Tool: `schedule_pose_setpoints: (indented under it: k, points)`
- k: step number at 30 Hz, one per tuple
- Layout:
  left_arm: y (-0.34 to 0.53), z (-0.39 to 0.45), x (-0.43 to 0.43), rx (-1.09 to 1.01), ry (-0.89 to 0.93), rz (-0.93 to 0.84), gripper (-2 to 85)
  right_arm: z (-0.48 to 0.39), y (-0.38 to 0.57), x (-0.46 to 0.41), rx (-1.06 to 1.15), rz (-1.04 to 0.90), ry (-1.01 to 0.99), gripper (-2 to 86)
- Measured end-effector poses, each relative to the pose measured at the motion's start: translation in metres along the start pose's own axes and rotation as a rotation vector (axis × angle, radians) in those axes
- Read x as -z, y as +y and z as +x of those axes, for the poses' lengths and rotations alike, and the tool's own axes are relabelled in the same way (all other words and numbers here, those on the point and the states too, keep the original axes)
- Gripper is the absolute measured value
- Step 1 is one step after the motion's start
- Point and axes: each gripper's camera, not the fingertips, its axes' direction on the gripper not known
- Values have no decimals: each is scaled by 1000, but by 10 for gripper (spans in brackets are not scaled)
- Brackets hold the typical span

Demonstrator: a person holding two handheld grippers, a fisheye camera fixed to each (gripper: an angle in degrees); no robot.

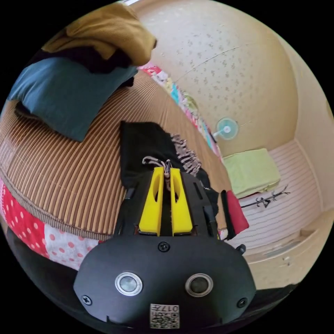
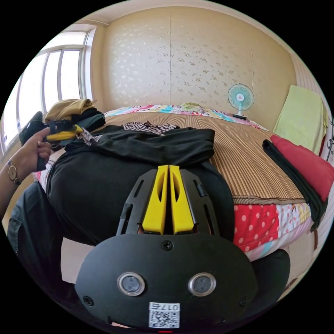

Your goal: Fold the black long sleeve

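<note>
Black long sleeve [image 2: 139, 181] lies crosswise on the bed [image 2: 250, 163]; left claw [image 1: 167, 171] closed pinching its patterned edge, right claw [image 2: 168, 168] closed on its hem.

Both views ride close above the bed's striped mat [image 1: 69, 167], sharing the fan [image 2: 240, 97] wall.

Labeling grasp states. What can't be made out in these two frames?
- Left gripper: jaws nearly closed on a patterned edge of the black shirt; the tips cover the contact.
- Right gripper: whether cloth sits between the jaws, hidden by the tips.
- Shirt's sleeves: bunched, layout unclear.
- Shirt's near hem: behind the gripper body.
</note>
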Motion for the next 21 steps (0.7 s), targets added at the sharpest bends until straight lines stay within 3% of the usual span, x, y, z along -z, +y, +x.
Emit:
schedule_pose_setpoints:
  k: [3,6,9,12,15,17,19,21]
  points:
    - [-9,0,13,-60,10,55,40,3,1,1,1,3,2,9]
    - [-4,-34,6,67,-150,-35,56,7,0,2,-1,3,-2,9]
    - [22,-59,16,112,-52,5,75,14,-3,3,-8,-1,-13,9]
    - [46,-49,33,121,-92,78,88,19,-13,6,-8,-33,-15,10]
    - [55,-1,43,-51,-124,153,99,17,-42,21,-5,-145,61,14]
    - [50,50,36,-230,-189,171,92,19,-73,49,-90,-58,149,24]
    - [41,80,11,-293,-304,123,79,20,-99,71,-108,69,145,38]
    - [30,93,-30,-274,-447,15,73,23,-132,74,-101,73,125,58]
